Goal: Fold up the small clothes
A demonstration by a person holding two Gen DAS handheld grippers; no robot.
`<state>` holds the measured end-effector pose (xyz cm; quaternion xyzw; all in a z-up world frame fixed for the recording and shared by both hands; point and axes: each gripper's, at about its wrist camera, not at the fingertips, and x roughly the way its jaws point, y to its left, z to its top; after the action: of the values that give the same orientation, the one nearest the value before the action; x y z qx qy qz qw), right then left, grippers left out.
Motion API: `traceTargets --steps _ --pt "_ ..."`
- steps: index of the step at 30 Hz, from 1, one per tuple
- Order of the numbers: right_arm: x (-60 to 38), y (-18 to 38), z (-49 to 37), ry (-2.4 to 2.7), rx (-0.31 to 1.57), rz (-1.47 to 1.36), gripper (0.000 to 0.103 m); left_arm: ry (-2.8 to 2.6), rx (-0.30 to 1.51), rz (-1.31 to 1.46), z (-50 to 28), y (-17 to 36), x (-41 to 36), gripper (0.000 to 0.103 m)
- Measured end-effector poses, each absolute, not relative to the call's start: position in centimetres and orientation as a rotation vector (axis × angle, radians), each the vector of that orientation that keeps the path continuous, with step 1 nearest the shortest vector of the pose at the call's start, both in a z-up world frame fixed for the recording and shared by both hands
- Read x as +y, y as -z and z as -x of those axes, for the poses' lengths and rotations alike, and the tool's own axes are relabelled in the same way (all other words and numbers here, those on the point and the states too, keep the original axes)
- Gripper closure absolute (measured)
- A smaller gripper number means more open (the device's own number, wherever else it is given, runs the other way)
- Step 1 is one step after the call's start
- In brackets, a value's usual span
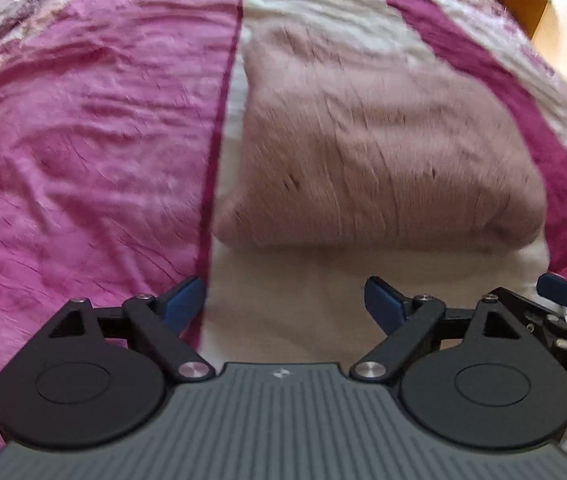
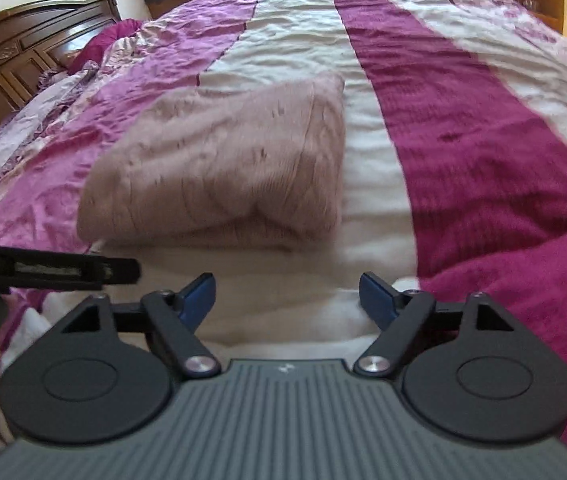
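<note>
My left claw (image 1: 285, 300) and right claw (image 2: 287, 298) both gape, blue pads apart, gripping nothing — hovering over the cream stripe of the bedspread (image 1: 83, 128). Just ahead lies the folded garment (image 1: 383, 160), a plump, fuzzy dusty-pink rectangle, flanked by crinkled satin-like magenta bands.

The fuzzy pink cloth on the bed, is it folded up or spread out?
Folded. The fuzzy pink cloth lies as a thick, compact rectangle, with stacked layers showing along its near edge.

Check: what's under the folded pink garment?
The folded pink garment lies on the bedspread's cream stripe, overlapping its pink stripe in the right wrist view. Anything beneath the garment is hidden.
</note>
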<state>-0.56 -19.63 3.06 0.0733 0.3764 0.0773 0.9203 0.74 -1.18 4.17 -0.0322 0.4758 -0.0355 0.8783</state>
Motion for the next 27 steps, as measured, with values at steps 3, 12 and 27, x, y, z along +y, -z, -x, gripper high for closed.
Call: traceTargets --steps 3,12,27 --pt "-19.5 -2.1 0.6 -0.119 0.781 -0.166 0.022 0.054 0.987 0.025 -0.8 -3.3 -2.1 0.006" --pt "-18.4 -1.4 0.8 -0.109 0.772 -0.099 0.017 0.040 0.988 0.000 -0.8 -2.8 -2.7 0.001" --pt "-18.4 -1.3 0.8 -0.112 0.770 -0.101 0.015 0.048 0.977 0.002 -0.9 -2.7 -2.6 0.000"
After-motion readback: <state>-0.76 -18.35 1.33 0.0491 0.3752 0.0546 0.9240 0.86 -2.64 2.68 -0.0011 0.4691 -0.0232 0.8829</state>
